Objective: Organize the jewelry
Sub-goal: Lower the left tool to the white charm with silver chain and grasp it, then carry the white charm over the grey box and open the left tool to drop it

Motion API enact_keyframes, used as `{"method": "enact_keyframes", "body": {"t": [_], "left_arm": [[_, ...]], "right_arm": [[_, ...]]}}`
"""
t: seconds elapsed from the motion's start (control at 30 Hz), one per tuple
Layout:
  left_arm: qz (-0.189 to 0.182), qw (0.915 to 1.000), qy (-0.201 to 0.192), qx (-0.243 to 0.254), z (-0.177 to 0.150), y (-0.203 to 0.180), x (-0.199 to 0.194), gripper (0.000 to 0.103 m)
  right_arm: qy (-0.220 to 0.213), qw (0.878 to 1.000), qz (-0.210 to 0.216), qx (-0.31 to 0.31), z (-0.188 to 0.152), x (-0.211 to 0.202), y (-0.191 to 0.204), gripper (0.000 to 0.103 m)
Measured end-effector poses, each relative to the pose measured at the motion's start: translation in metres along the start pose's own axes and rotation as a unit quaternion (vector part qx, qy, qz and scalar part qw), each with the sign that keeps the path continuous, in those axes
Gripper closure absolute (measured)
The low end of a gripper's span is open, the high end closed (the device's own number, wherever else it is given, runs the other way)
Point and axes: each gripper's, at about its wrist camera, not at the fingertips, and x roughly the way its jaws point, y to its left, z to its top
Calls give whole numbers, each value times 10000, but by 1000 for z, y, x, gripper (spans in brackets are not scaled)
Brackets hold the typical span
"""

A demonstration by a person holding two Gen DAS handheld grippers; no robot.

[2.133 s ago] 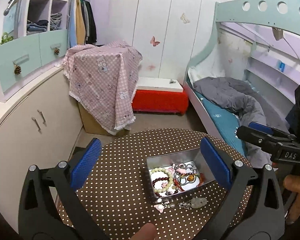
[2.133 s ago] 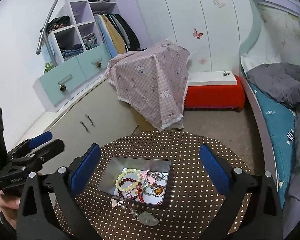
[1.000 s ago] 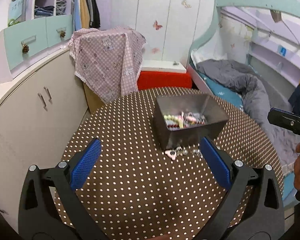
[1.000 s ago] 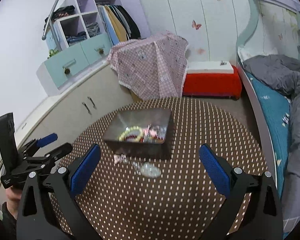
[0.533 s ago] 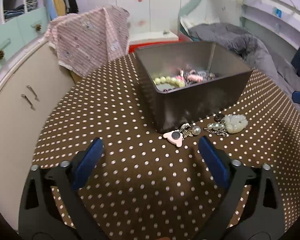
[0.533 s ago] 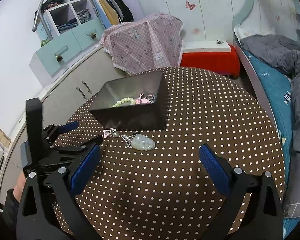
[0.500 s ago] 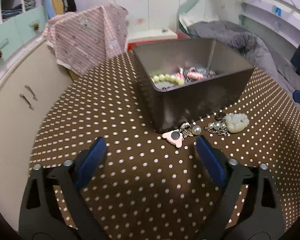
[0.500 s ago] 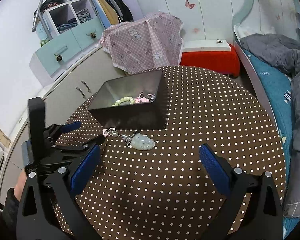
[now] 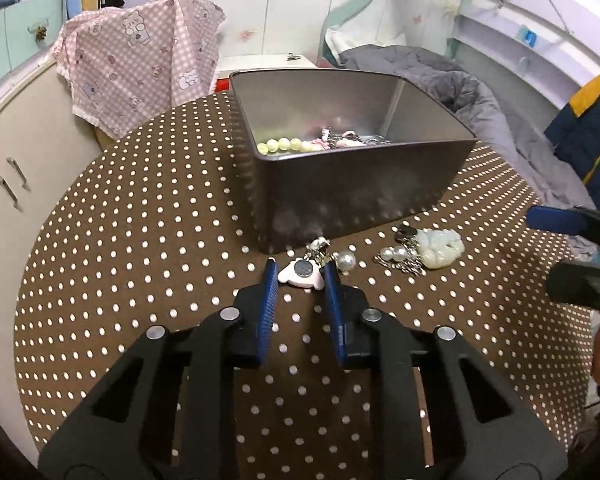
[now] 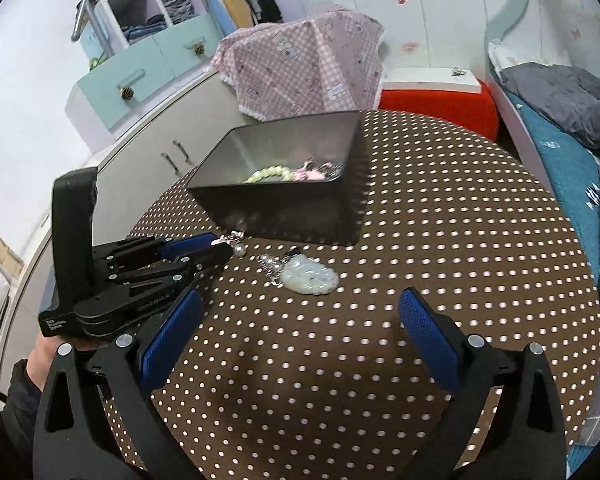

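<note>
Jewelry tin (image 9: 352, 196) sits on your dotted table (image 9: 140, 240); just before it, your left gripper (image 9: 298, 276) pinches the pink charm (image 9: 302, 271). Your right gripper (image 10: 296, 320) hangs spread near the jade pendant (image 10: 310, 276).

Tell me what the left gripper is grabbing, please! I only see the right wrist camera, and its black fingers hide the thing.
Observer: A little pink charm with a dark round middle sits between the left gripper's blue pads.
Operator: Is it squeezing it?
Observer: The pads look to be touching both of its sides, and it lies flat on the dotted table.
Operator: Is it joined to the pearl I can see?
Observer: A short silvery chain runs from the charm toward the pearl, so they look like one piece.
</note>
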Motion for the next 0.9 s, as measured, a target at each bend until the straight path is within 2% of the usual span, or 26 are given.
{"method": "enact_keyframes", "body": {"t": [0.27,0.37,0.43,0.5,0.7,0.73,0.8,0.83,0.87,0.9], "left_arm": [[49,9999,-44,-153,-21,15,-20,79],[241,9993,-59,-280,-32,21,-31,79],[394,9986,-72,-354,-36,23,-35,79],[489,9975,-77,-498,-41,28,-37,79],[514,9961,-115,-711,-44,32,-36,79],[473,9960,-122,-754,-44,33,-35,79],[373,9956,-142,-845,-44,37,-36,79],[336,9955,-152,-877,-45,37,-37,79],[305,9953,-161,-904,-45,39,-37,79],[302,9953,-164,-908,-45,39,-38,79]], "right_arm": [[139,9995,148,-233,3,16,17,8],[174,9979,277,-556,11,29,33,8],[184,9959,353,-809,18,39,45,14],[285,9928,363,-1103,25,56,58,27],[619,9864,-90,-1523,29,99,65,57],[575,9854,-162,-1596,27,100,66,59],[508,9820,-317,-1789,23,100,69,72],[508,9820,-310,-1794,22,100,69,78],[526,9830,-235,-1746,22,98,68,92],[539,9835,-163,-1721,20,97,66,94]]}}
